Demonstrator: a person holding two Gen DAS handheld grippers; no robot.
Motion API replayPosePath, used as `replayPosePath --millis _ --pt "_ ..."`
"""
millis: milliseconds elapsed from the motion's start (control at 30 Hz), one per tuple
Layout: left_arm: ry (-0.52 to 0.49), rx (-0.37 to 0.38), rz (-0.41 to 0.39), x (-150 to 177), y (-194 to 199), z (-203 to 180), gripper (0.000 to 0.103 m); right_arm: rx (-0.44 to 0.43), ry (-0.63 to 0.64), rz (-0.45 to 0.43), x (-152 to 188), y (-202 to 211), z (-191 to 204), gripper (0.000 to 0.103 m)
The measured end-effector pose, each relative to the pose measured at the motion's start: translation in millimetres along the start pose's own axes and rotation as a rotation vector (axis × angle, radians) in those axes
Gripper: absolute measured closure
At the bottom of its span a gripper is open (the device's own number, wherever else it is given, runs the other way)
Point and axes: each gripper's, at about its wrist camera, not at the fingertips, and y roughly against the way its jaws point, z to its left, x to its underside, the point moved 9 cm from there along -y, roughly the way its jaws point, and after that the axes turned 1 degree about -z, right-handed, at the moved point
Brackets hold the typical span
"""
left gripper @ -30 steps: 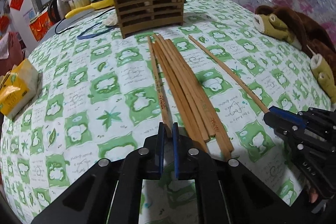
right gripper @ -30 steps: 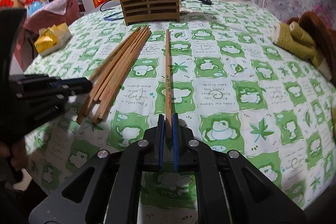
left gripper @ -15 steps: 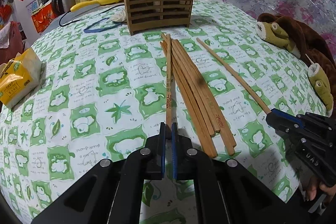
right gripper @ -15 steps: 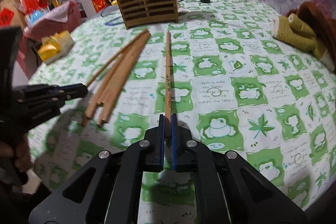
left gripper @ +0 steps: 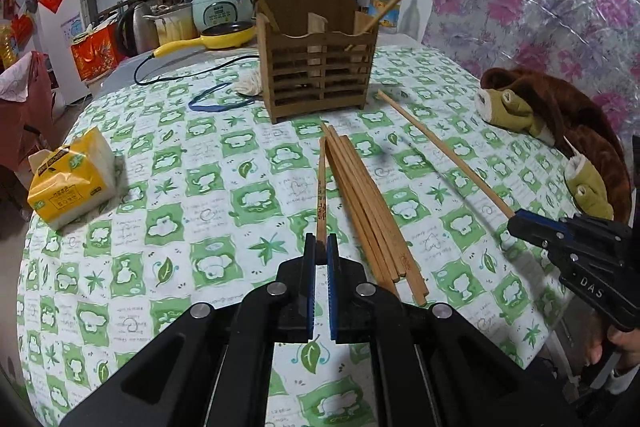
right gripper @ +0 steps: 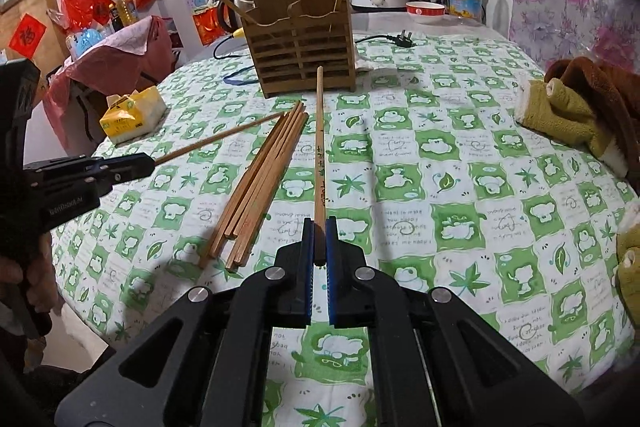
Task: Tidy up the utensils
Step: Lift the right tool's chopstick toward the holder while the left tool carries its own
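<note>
My left gripper (left gripper: 320, 247) pinches one chopstick (left gripper: 321, 187) by its end, raised above the tablecloth (left gripper: 200, 187). The loose chopsticks (left gripper: 368, 211) lie bundled between us. My right gripper (right gripper: 319, 239) clamps another chopstick (right gripper: 319, 147), tip toward the wooden holder (right gripper: 304, 51).

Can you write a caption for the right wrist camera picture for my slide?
Right gripper pinches one chopstick aimed at the wooden utensil holder, loose chopsticks beside it.
</note>
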Motion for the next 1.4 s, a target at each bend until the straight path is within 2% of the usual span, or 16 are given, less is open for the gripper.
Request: replayPosePath --millis 233,333,533,800,1100,1400 --pt "0.013 0.005 -0.015 -0.6 6.4 0.6 0.097 0.011 -0.030 0.088 13.1 -5.4 -6.0 0.096" --pt "0.021 0.010 -0.015 0.1 7.5 0.9 0.097 0.014 -0.043 0.092 15.8 -6.5 -8.2 0.096" --pt "0.024 0.008 -0.036 -3.5 15.7 2.2 0.097 0.011 -0.032 0.017 -0.3 12.8 -2.8 0.096" --pt "0.017 0.005 -0.061 -16.1 27.4 5.3 0.097 0.005 -0.026 -0.039 -21.0 26.4 -0.4 0.096" --pt "0.000 -0.004 -0.084 -35.5 34.0 10.6 0.097 0.000 -0.004 -0.132 -60.0 42.6 4.1 0.097" --pt "0.013 0.026 -0.098 -51.3 32.2 10.3 0.097 -0.005 -0.004 -0.188 -90.4 51.5 2.2 0.097"
